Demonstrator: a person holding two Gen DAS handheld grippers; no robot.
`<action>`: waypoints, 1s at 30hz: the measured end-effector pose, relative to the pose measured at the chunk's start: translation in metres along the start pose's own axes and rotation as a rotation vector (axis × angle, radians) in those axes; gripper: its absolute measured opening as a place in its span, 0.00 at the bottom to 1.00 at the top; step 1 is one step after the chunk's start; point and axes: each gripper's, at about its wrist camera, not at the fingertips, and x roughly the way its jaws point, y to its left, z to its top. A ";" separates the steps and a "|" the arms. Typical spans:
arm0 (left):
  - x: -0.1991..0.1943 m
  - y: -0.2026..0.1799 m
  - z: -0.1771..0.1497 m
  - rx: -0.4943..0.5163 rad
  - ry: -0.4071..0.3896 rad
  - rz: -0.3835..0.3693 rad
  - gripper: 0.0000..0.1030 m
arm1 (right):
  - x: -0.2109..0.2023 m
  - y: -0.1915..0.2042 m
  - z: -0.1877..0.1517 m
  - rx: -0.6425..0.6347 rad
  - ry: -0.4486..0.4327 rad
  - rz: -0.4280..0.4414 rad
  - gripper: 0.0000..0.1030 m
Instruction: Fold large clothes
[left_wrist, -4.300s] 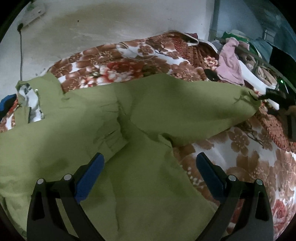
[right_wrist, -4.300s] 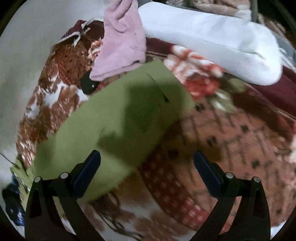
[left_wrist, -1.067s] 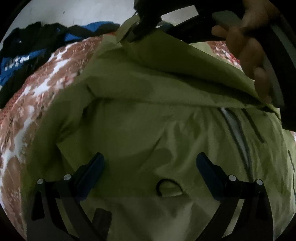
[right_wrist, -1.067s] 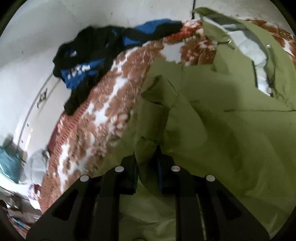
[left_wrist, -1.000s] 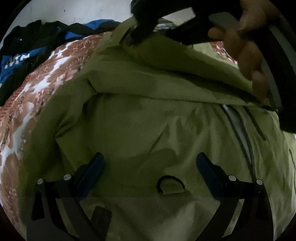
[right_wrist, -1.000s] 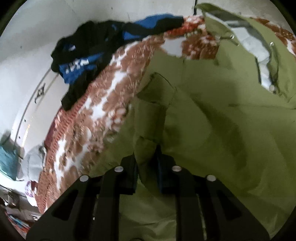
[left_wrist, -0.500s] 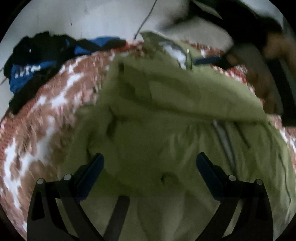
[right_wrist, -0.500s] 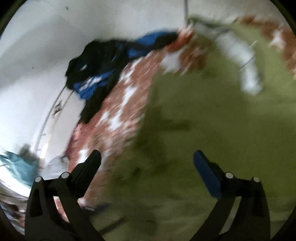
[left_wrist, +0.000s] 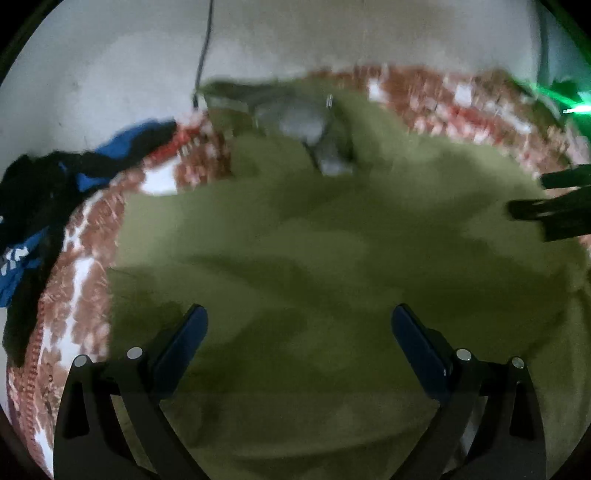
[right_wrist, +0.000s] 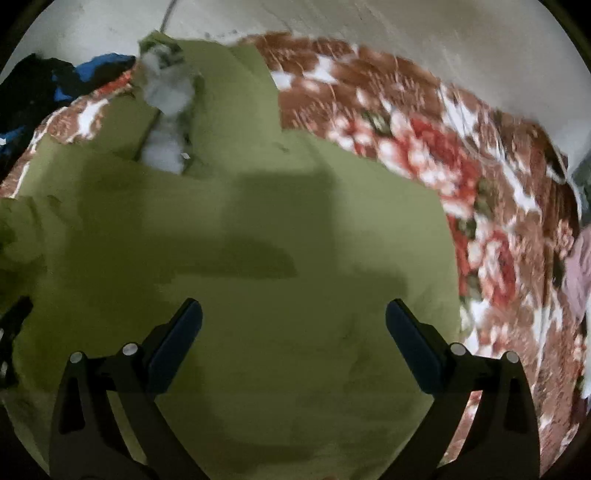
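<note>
A large olive-green jacket (left_wrist: 332, 258) lies spread on a floral bedspread (left_wrist: 85, 280); its grey-white lining shows at the collar (left_wrist: 306, 118). It also fills the right wrist view (right_wrist: 258, 240), lining at the upper left (right_wrist: 166, 96). My left gripper (left_wrist: 299, 332) is open and empty, just above the green cloth. My right gripper (right_wrist: 293, 328) is open and empty over the jacket too. The right gripper's dark fingers (left_wrist: 554, 206) show at the right edge of the left wrist view. Both views are motion-blurred.
A black and blue garment (left_wrist: 44, 192) lies at the bed's far left, also in the right wrist view (right_wrist: 44, 85). A pale wall (left_wrist: 110, 55) with a hanging cord (left_wrist: 205, 40) stands behind. Bare floral bedspread (right_wrist: 480, 184) lies to the right, with a pink cloth (right_wrist: 580, 273) at the edge.
My right gripper, shut on a fold of the jacket a second ago, has opened and let it go. The fold now lies flat. Both grippers have swung over the jacket.
</note>
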 end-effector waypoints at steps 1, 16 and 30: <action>0.007 0.003 -0.003 -0.002 0.017 0.019 0.95 | 0.008 -0.004 -0.008 0.006 0.012 -0.004 0.95; 0.032 0.031 -0.032 -0.031 0.080 0.047 0.96 | 0.029 -0.034 -0.035 0.013 0.014 -0.010 0.95; -0.038 0.028 -0.012 -0.030 0.025 0.041 0.95 | -0.028 -0.041 -0.041 0.023 -0.019 0.061 0.95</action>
